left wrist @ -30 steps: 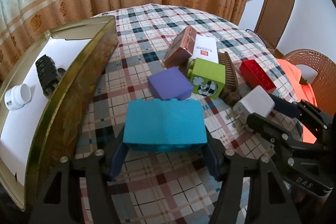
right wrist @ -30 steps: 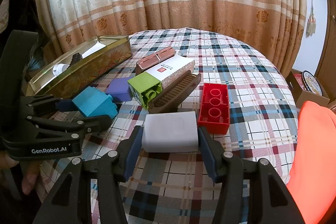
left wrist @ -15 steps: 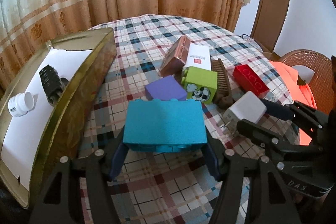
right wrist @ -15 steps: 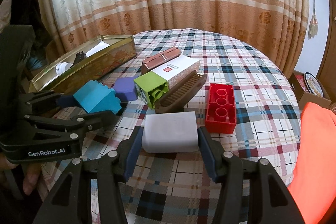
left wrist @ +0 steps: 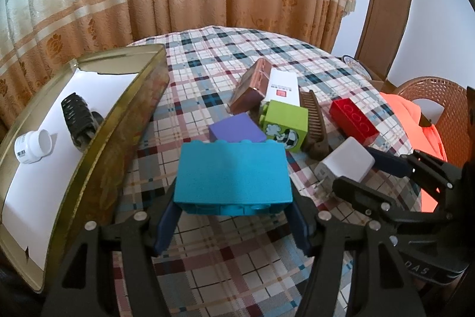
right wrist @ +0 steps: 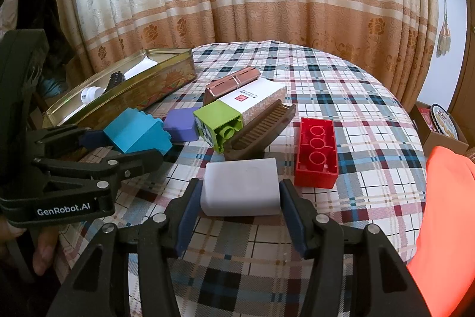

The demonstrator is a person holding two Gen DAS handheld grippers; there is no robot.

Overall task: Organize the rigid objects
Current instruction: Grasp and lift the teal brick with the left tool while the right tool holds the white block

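The left gripper is clamped on a blue plastic building block with round studs. The right gripper grips a smooth white charger with rounded corners. Just ahead of both lie a purple block, a green block, a ribbed brown comb and a red brick. Left of the left gripper stands a gold metal tin on the checked tablecloth.

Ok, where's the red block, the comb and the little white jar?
red block [right wrist: 317, 150]: right wrist view, open underside.
comb [right wrist: 261, 127]: right wrist view, row of teeth.
white jar [left wrist: 29, 147]: left wrist view, labelled side.
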